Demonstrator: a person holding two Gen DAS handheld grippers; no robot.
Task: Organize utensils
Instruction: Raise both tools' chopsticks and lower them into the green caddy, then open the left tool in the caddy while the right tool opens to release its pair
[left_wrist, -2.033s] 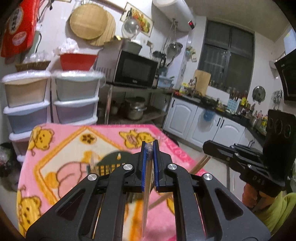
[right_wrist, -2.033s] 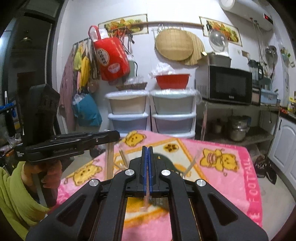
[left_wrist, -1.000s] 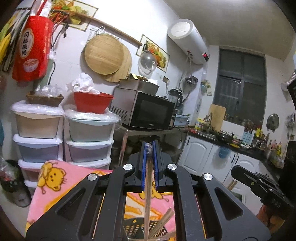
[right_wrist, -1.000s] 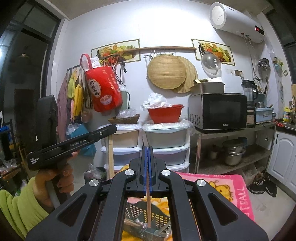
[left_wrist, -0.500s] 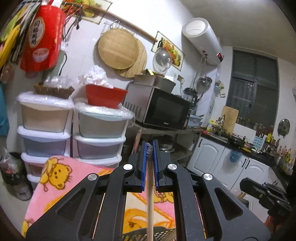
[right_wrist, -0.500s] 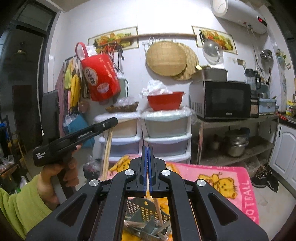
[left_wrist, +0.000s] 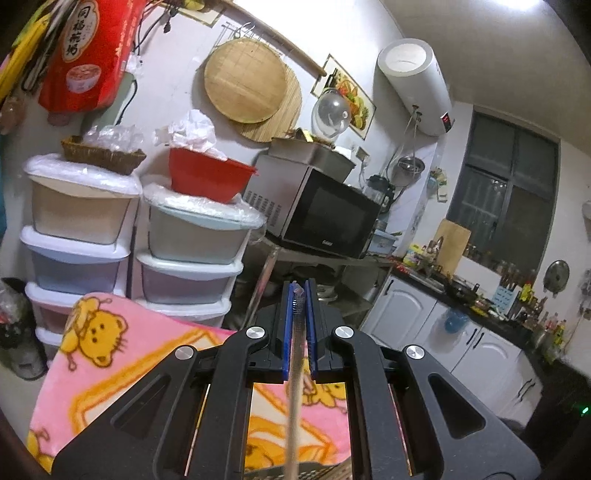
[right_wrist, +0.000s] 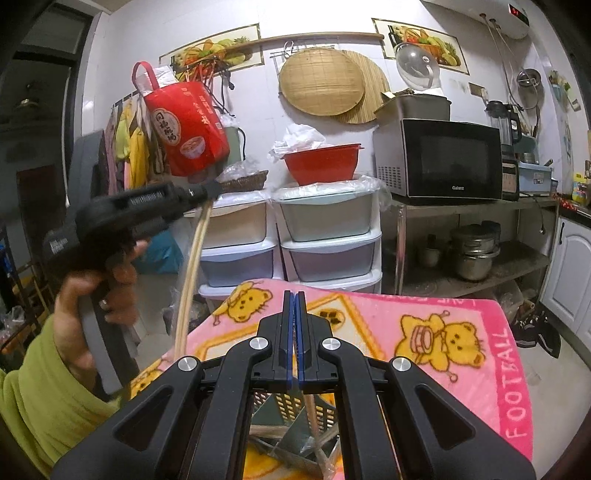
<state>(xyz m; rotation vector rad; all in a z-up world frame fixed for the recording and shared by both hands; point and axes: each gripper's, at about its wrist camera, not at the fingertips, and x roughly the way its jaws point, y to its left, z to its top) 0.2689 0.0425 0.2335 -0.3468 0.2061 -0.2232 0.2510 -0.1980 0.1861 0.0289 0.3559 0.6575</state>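
My left gripper (left_wrist: 298, 295) is shut on a wooden chopstick (left_wrist: 294, 398) that hangs straight down toward a dark slotted basket (left_wrist: 325, 472) at the frame's bottom edge. In the right wrist view the left gripper (right_wrist: 212, 190) shows at the left, held by a hand, with its chopstick (right_wrist: 190, 273) hanging down beside the table. My right gripper (right_wrist: 294, 299) is shut on another chopstick (right_wrist: 310, 411) whose lower end reaches into the dark utensil basket (right_wrist: 291, 421), which holds several chopsticks.
A pink bear-print blanket (right_wrist: 436, 332) covers the table. Behind it stand stacked plastic drawers (right_wrist: 328, 236) with a red bowl (right_wrist: 321, 164) on top. A microwave (right_wrist: 439, 160) sits on a metal shelf rack. White cabinets (left_wrist: 424, 317) line the right.
Both grippers have tilted down a little and come closer to the basket. The left gripper's chopstick has swung further left of the table edge in the right wrist view.
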